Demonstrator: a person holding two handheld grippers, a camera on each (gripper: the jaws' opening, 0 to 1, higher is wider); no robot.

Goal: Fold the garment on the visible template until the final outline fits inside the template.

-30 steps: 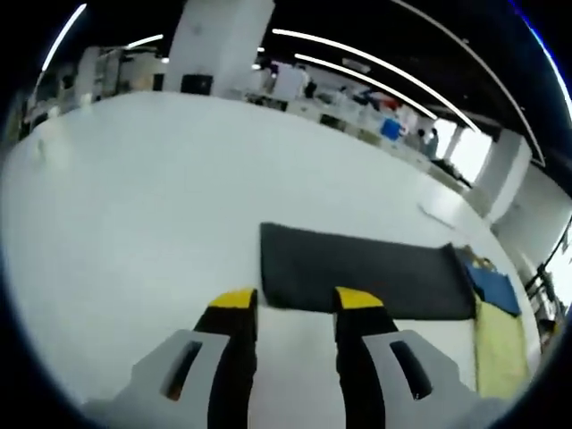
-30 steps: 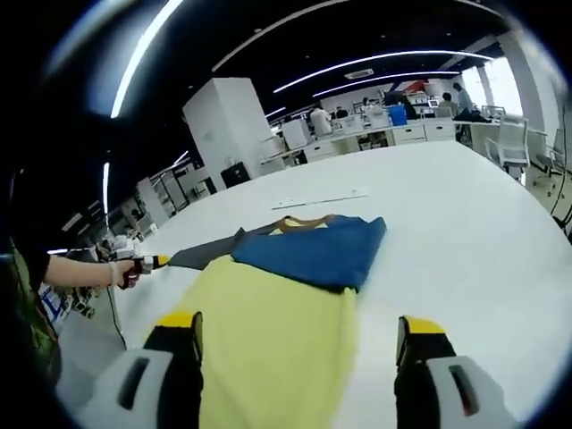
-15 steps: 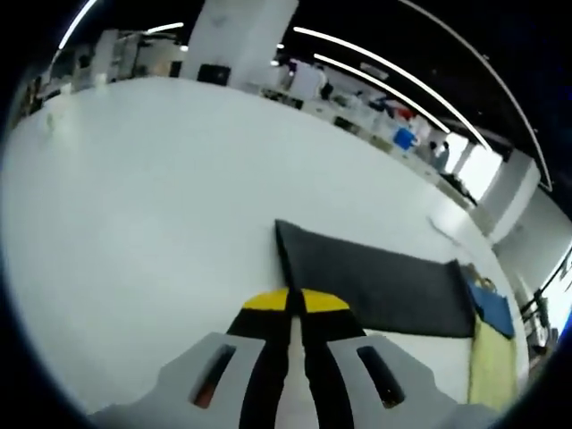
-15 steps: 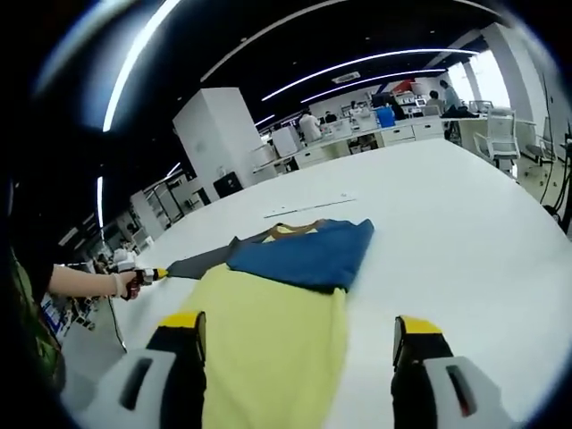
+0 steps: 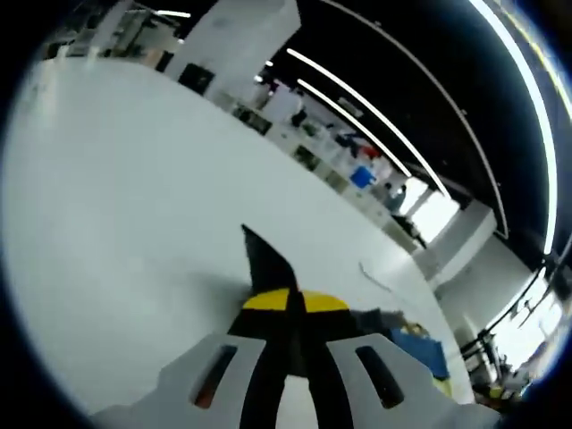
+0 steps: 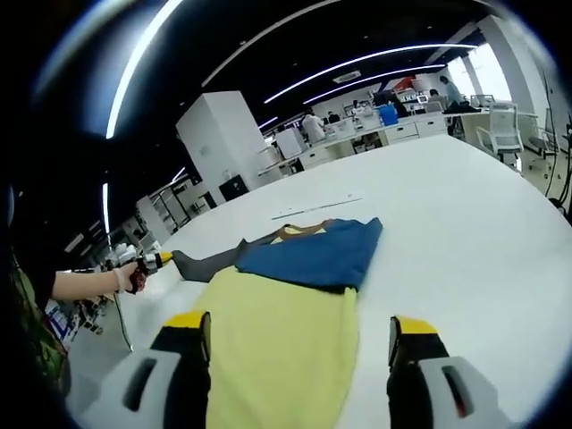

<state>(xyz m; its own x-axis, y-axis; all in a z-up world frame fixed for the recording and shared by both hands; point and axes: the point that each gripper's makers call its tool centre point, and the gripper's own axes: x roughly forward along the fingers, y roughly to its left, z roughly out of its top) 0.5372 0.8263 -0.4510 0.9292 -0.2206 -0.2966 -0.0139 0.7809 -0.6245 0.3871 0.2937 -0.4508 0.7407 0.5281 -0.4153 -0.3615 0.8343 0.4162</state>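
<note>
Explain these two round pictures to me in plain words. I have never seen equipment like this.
There is no robot. A person holds a two-jaw gripper in each hand, and a fisheye camera rides on each one, looking forward along its yellow-tipped jaws.

In the left gripper view, the left gripper has its jaws shut on the corner of a dark grey cloth, lifting it off the white table.

In the right gripper view, the right gripper hovers with its jaws wide apart, holding nothing. Below it lies a yellow garment, with a blue garment beyond it. At the left, the person's hand holds the other gripper, pulling the grey cloth.
</note>
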